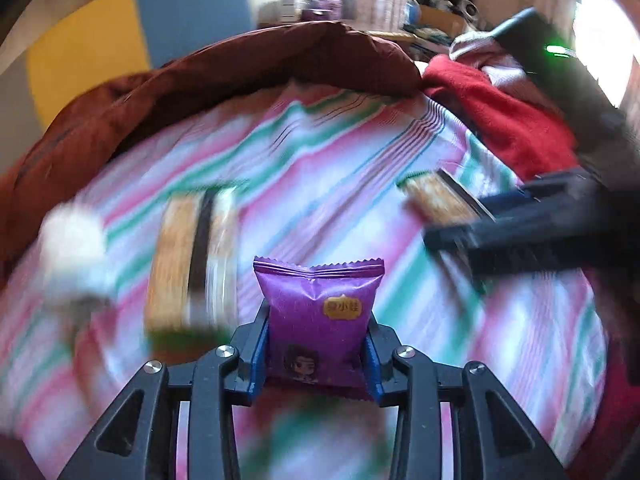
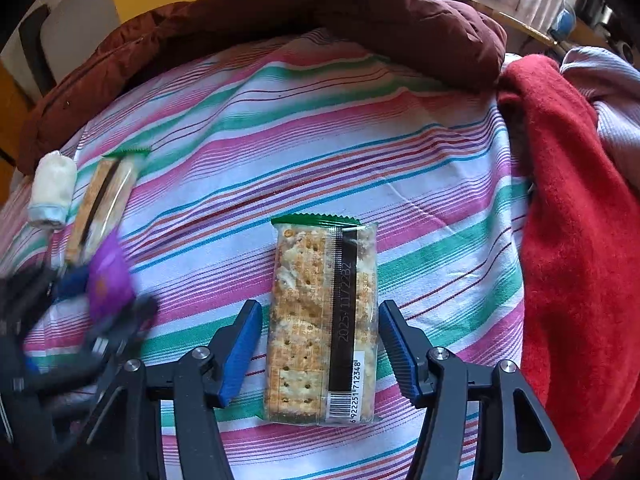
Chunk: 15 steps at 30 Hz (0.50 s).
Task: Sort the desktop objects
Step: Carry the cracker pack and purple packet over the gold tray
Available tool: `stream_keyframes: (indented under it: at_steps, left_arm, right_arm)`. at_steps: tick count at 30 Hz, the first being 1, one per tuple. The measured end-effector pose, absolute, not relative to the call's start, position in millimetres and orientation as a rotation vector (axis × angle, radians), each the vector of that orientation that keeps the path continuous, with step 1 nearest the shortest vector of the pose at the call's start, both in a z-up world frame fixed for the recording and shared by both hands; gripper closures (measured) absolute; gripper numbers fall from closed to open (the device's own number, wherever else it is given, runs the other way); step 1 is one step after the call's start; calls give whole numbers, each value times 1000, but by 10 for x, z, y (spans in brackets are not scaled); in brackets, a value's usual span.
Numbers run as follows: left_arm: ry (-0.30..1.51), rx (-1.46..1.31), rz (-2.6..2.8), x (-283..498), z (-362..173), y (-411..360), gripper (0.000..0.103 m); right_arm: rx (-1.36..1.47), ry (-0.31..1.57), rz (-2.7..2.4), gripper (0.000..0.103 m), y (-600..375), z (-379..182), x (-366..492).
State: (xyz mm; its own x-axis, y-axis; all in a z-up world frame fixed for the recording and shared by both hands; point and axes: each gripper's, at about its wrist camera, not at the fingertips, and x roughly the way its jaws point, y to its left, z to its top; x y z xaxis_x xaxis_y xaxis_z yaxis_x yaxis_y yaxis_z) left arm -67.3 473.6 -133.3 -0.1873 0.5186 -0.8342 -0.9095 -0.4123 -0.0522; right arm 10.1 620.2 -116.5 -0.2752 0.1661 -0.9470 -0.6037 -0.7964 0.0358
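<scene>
Operator: Left gripper (image 1: 316,344) status?
Tech: Pinching the purple snack packet (image 1: 318,312) upright between both pads, above the striped sheet (image 1: 320,168).
Operator: Right gripper (image 2: 320,344)?
Tech: Spread; the cracker pack (image 2: 322,320) lies flat between its fingers, untouched.
Operator: Farther out?
Tech: A second cracker pack (image 2: 102,204), then a white roll (image 2: 52,190) just beside it; a maroon quilt (image 2: 320,12) lies behind.
</scene>
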Motion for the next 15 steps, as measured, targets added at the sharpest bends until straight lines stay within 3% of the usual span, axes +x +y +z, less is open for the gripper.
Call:
stream_keyframes:
  at_steps: [10, 15]
  left_arm:
    - [503, -1063, 1848, -523, -1362, 4451, 66]
    - [457, -1094, 1874, -515, -1321, 4344, 68]
  right_arm:
    - [-1502, 517, 2151, 27, 6132, -1152, 108]
    - [-1488, 488, 2150, 36, 6096, -1115, 132]
